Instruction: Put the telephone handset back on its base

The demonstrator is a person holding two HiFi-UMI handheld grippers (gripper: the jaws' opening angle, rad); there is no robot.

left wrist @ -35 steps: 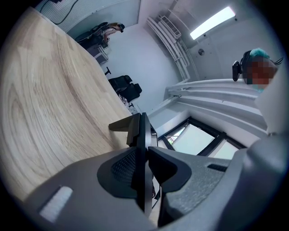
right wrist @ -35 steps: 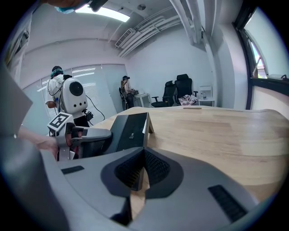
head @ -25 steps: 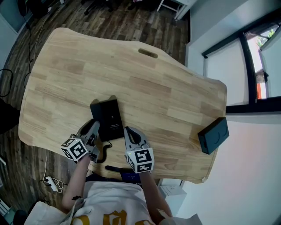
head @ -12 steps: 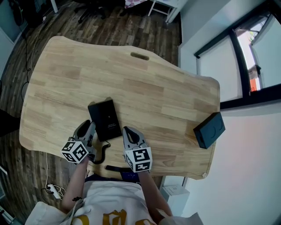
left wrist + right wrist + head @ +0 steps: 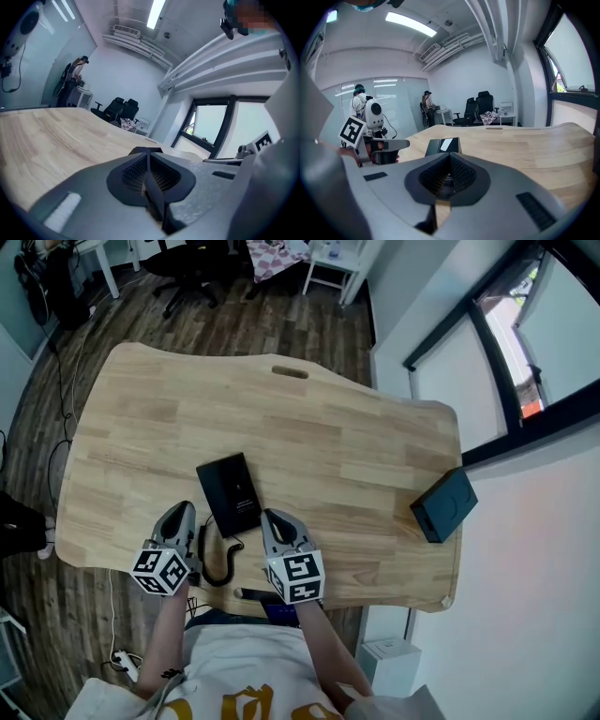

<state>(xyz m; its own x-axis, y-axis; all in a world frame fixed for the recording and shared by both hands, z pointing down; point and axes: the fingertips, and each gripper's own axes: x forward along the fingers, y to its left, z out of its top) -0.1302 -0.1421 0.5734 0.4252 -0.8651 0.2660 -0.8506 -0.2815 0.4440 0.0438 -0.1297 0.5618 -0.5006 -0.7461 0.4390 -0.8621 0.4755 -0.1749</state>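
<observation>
A: Head view first. What's different?
B: The left gripper (image 5: 184, 514) sat against the near-left corner of the telephone (image 5: 230, 495) a second ago. Now it is pulled back toward the table's near edge, clear of it. The right gripper (image 5: 275, 519) is about where it was, just beside the near-right corner, not touching.
A: And the handset?
B: The telephone reads as one black slab on the wooden table (image 5: 356, 437). The cord (image 5: 221, 561) curls off its near edge between the grippers. Can't separate handset from base at this size.
A: Left gripper view?
B: Jaws were wide; they are closing now, pads almost met, nothing between them. Only bare table (image 5: 47, 136) ahead.
A: Right gripper view?
B: Jaws drawn together, empty. The telephone (image 5: 442, 146) lies flat just ahead, its glossy panel facing up. The left gripper (image 5: 401, 144) shows off to one side, apart from it.
A: Reading?
B: Looks like a let-go and retreat. Handset probably seated on its base, task at or near its end. Worth checking it sits flush.
</observation>
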